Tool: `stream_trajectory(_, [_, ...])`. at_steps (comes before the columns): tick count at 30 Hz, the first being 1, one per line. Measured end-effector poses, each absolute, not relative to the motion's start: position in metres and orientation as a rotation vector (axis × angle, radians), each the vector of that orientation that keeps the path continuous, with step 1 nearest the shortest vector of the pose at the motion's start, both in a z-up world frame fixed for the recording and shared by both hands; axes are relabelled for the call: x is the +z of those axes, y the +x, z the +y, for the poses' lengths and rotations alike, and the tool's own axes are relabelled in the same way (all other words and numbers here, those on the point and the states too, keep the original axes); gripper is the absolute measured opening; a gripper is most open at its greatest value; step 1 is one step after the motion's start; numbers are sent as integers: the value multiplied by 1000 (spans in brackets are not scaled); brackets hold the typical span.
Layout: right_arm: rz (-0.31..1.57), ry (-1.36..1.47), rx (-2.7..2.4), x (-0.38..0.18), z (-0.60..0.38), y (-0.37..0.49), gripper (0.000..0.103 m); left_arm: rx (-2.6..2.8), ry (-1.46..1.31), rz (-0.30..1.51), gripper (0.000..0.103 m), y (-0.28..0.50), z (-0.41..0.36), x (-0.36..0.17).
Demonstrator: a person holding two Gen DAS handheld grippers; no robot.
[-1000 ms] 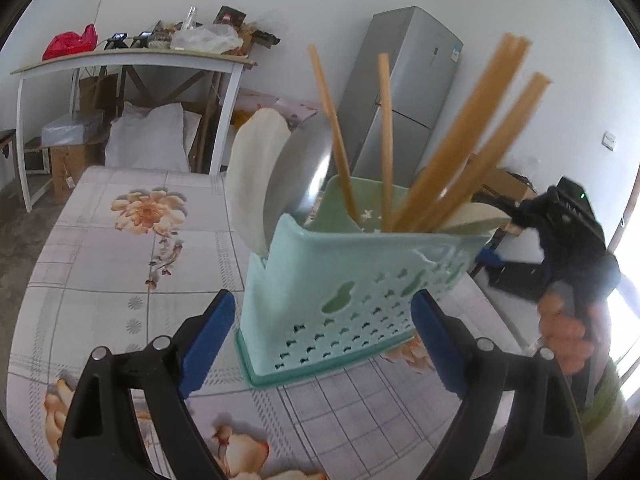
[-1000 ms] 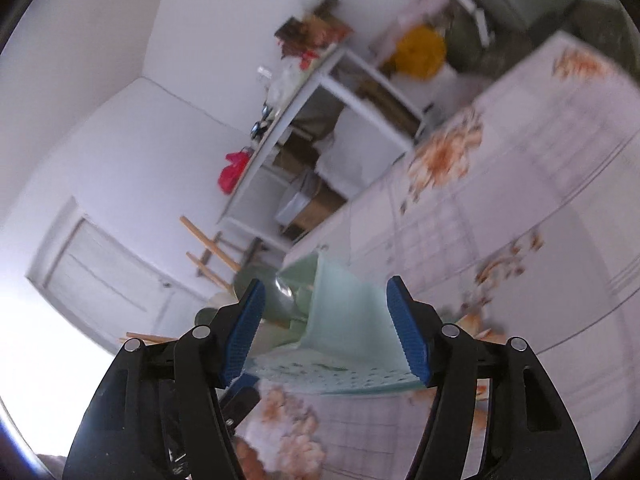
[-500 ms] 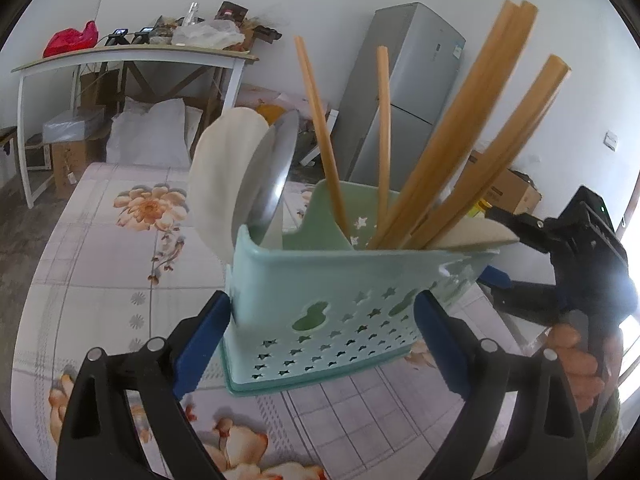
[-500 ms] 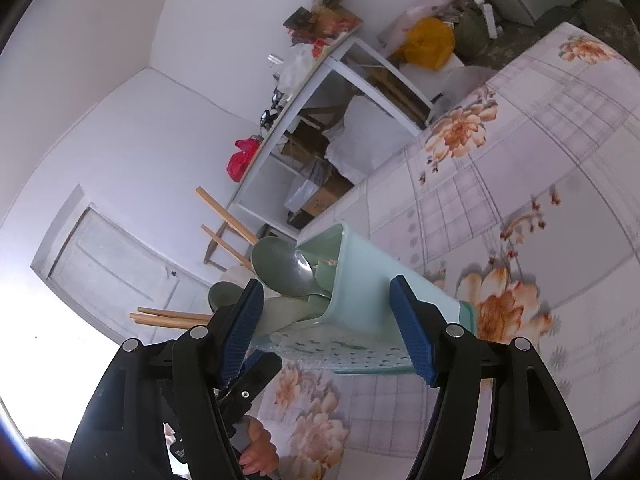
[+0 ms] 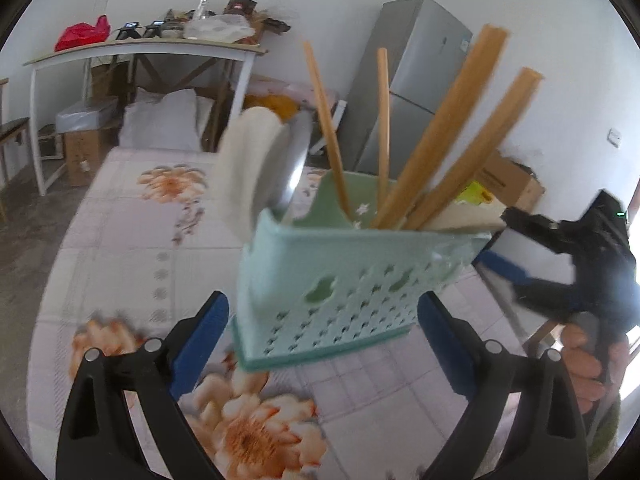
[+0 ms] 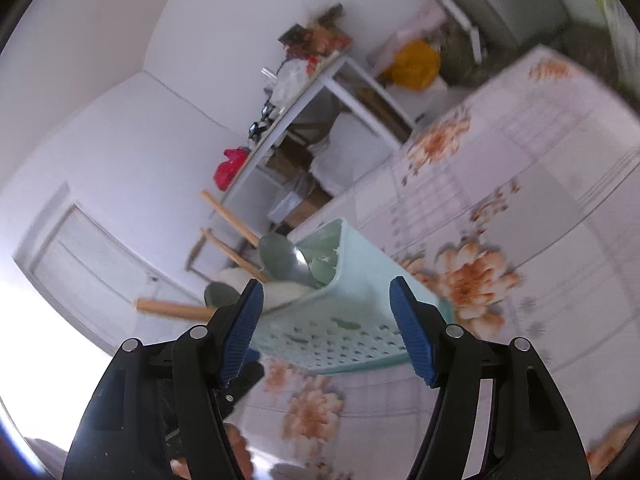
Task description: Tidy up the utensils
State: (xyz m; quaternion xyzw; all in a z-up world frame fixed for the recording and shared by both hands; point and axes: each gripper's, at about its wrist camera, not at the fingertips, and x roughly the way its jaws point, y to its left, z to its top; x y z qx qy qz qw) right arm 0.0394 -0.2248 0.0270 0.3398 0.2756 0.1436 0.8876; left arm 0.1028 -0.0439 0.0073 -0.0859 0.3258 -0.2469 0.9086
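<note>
The mint-green utensil caddy [image 5: 340,280] stands on the flower-patterned tablecloth [image 5: 120,240], loaded with wooden chopsticks [image 5: 436,136], a pale spoon [image 5: 244,164] and a steel spoon [image 5: 294,172].

The left gripper [image 5: 322,328] has its blue pads on either side of the caddy's lower wall. Its jaws have just been opening and now stand wide apart with the caddy between them; the pads sit just beside the wall, and with the blur I cannot tell whether the left one still brushes it. Half a second ago they hugged the walls more closely, and the caddy now sits further right in this view.

From the right gripper [image 6: 326,328], the caddy lies nearer and larger than 1 second ago, its end wall framed between the 2 pads. Those jaws are apart and no pad presses the plastic.

In the left wrist view the person's hand [image 5: 588,364] holds the right gripper just beyond the caddy's far end.
</note>
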Motion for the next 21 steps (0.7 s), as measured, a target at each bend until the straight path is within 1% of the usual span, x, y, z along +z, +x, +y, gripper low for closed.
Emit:
stream_trajectory(3, [561, 575, 226, 34, -207, 13, 68, -463, -139, 662, 97, 84, -38, 9])
stream_trajectory(6, [602, 446, 173, 26, -184, -5, 73, -415, -96, 654, 97, 64, -33, 11])
stream_trajectory(8, [624, 349, 124, 21, -167, -14, 80, -368, -63, 645, 97, 53, -32, 13])
stream_trajectory(13, [646, 164, -8, 6, -140, -29, 87, -285, -44, 620, 97, 38, -28, 18])
stream_trajectory(21, [642, 56, -129, -1, -126, -38, 89, -118, -27, 599, 97, 29, -20, 24])
